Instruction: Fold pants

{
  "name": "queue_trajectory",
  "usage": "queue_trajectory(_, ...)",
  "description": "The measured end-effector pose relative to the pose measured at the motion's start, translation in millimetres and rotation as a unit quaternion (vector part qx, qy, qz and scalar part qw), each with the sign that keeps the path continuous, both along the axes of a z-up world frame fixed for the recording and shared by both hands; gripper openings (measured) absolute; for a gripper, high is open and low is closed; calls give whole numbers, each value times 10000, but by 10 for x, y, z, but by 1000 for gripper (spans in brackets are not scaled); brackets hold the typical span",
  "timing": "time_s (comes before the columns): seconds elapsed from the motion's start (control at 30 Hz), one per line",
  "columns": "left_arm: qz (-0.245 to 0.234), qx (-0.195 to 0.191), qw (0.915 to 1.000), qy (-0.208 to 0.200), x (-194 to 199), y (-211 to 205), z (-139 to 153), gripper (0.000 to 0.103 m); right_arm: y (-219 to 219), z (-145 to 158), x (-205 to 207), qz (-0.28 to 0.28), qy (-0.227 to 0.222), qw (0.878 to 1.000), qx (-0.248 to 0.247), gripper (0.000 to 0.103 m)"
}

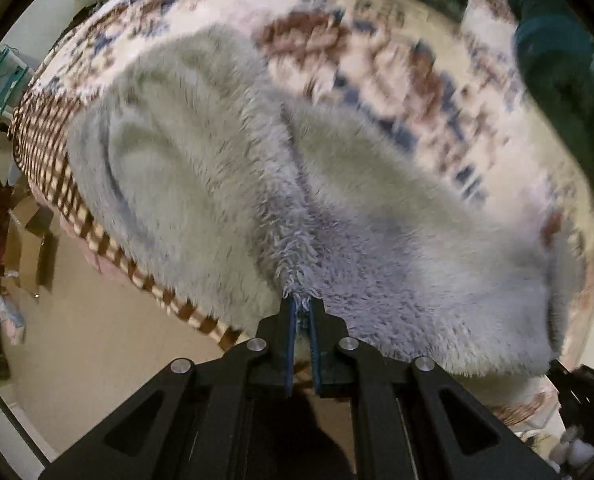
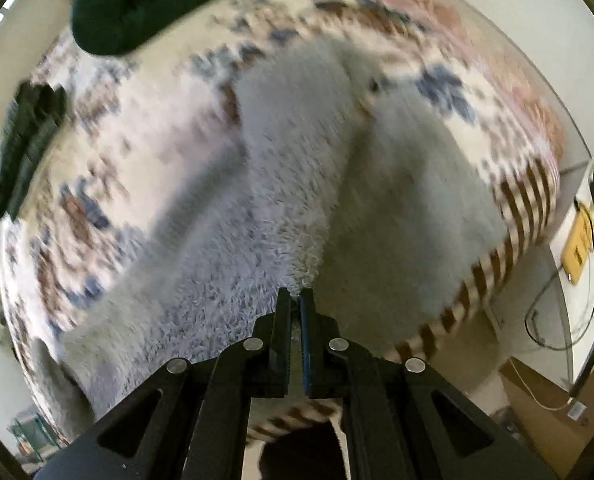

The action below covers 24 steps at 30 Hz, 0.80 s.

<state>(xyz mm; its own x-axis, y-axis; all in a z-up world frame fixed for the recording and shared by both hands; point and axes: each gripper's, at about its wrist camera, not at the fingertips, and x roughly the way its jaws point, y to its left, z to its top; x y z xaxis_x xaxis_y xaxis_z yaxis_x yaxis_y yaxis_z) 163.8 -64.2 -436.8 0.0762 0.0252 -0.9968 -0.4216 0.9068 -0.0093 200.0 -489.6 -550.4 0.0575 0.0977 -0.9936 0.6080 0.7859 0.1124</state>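
Fluffy pale grey pants (image 1: 233, 168) lie spread over a patterned bedspread (image 1: 337, 40). My left gripper (image 1: 301, 300) points down and is shut on a pinch of the pants' fuzzy edge, which hangs up from the bed toward the camera. In the right wrist view the same pants (image 2: 297, 184) stretch away below, and my right gripper (image 2: 295, 296) is shut on another part of their edge. Both views are blurred by motion. The fabric between the two grips is lifted off the bed.
A dark green garment (image 1: 557, 80) lies on the bed's far side and shows again as green cloth (image 2: 145, 4). A black item (image 2: 25, 140) rests at the bed's left. The bedspread's brown striped border (image 1: 69, 200) marks the bed edge; floor (image 1: 97, 320) and cables (image 2: 557, 280) lie beyond.
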Motion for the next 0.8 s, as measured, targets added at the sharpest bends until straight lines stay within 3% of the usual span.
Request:
queue_trajectory(0.17,21,206,9993,302,11,16,-627,9,30,-527,-258,254,541,9982,22,4)
queue_trajectory(0.27,123,155,9997,152,51,67,-649,10,-14,-627,-306,401,685,9965,266,7)
queue_trajectory(0.3,120,147,9998,90,61,75,-601,11,-64,-577,-335,407,626,9964,402,14)
queue_trajectory(0.33,102,92,9999,17,71,81,-524,13,-107,-496,-355,399,518,9970,416,28)
queue_trajectory(0.43,85,196,9994,-278,67,118,-237,53,-237,-131,-341,407,42,9989,228,70)
queue_trajectory(0.47,90,236,9991,-347,68,138,-146,61,-251,-50,-299,429,-54,9989,173,74)
queue_trajectory(0.5,121,298,9985,-435,62,164,-52,75,-281,56,-211,489,-203,9985,98,77)
queue_trajectory(0.53,161,362,9979,-518,38,185,8,79,-308,126,-82,612,-333,9976,19,78)
queue_trajectory(0.63,254,618,9955,-671,86,244,168,80,-341,101,423,917,-392,9946,-287,80)
queue_trajectory(0.8,-25,720,9953,-641,325,125,62,80,-336,-312,1295,1226,-135,9892,-791,79)
